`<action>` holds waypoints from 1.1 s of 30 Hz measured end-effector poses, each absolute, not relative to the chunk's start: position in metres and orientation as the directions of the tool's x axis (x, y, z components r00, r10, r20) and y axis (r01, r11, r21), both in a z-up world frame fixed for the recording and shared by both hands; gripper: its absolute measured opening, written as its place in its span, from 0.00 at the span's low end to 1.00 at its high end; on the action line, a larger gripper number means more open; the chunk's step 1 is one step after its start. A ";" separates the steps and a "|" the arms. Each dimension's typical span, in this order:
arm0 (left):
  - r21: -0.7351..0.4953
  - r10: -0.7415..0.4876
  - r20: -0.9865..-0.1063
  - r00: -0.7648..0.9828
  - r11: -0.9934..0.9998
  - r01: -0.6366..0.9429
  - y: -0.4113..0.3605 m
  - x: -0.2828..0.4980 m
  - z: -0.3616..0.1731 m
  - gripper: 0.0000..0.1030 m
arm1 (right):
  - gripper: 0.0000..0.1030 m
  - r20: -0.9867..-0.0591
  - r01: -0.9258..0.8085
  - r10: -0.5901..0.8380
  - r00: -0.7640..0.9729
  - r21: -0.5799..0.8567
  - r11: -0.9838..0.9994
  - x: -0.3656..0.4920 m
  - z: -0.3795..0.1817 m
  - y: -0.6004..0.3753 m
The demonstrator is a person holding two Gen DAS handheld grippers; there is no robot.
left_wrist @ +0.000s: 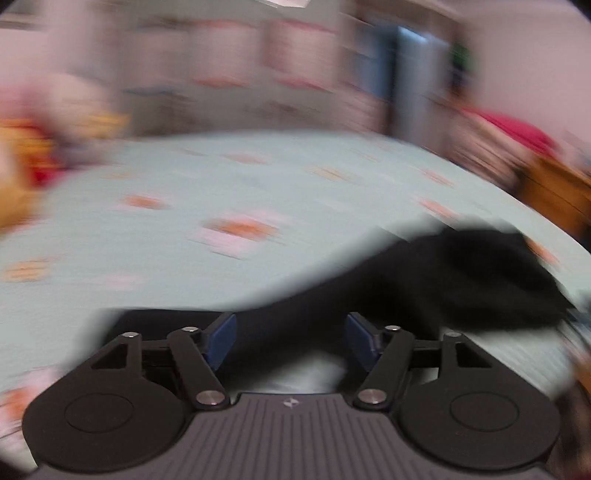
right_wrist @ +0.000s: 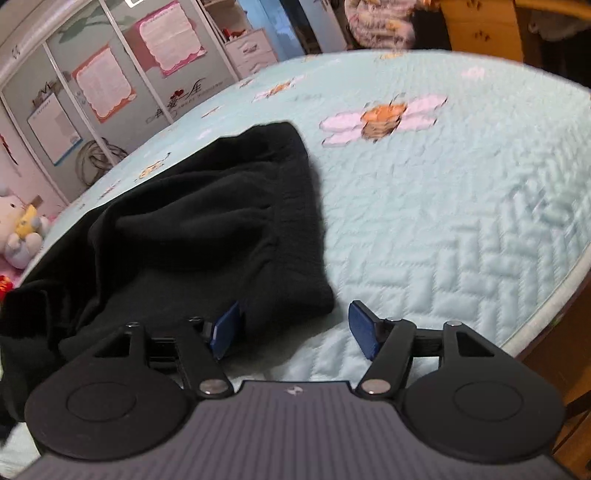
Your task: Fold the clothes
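A black fleece garment lies crumpled on the light blue quilted bed, its ribbed waistband toward the right. My right gripper is open, its jaws apart at the garment's near right corner, holding nothing. The left wrist view is motion-blurred. There the garment stretches from between the fingers out to the right. My left gripper is open just above the black cloth, with nothing clamped.
The bed's near right edge drops to a wooden floor. Plush toys sit beyond the left edge. A wardrobe with posters stands behind the bed. A wooden cabinet is at the far right.
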State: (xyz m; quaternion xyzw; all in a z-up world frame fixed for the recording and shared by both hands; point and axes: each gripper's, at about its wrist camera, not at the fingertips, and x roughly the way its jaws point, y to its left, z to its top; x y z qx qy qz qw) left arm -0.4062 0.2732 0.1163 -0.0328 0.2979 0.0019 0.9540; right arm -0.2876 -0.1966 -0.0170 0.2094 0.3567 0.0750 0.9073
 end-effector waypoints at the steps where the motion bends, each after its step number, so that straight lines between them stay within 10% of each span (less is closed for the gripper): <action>1: -0.071 -0.075 -0.590 0.804 0.997 0.040 0.261 -0.394 0.106 0.69 | 0.71 -0.610 0.002 0.302 0.733 0.445 0.895 -0.287 -0.018 -0.195; 8: 0.017 -0.085 -0.686 0.722 0.991 0.133 0.227 -0.322 0.052 0.66 | 0.63 -0.607 -0.034 0.270 0.747 0.372 0.928 -0.283 -0.017 -0.177; 12: -0.240 -0.199 -0.702 0.684 0.970 0.036 0.277 -0.309 0.055 0.09 | 0.35 -0.607 -0.014 0.257 0.752 0.375 0.927 -0.278 -0.014 -0.182; 21: -0.713 -0.198 -0.431 0.880 0.673 -0.198 0.449 -0.431 0.129 0.03 | 0.34 -0.542 -0.073 0.218 0.812 0.276 0.958 -0.288 0.028 -0.200; 33: -0.629 0.254 -0.616 0.746 0.412 -0.659 0.532 -0.533 0.090 0.00 | 0.39 -0.617 0.024 0.102 0.780 0.192 0.981 -0.265 0.001 -0.220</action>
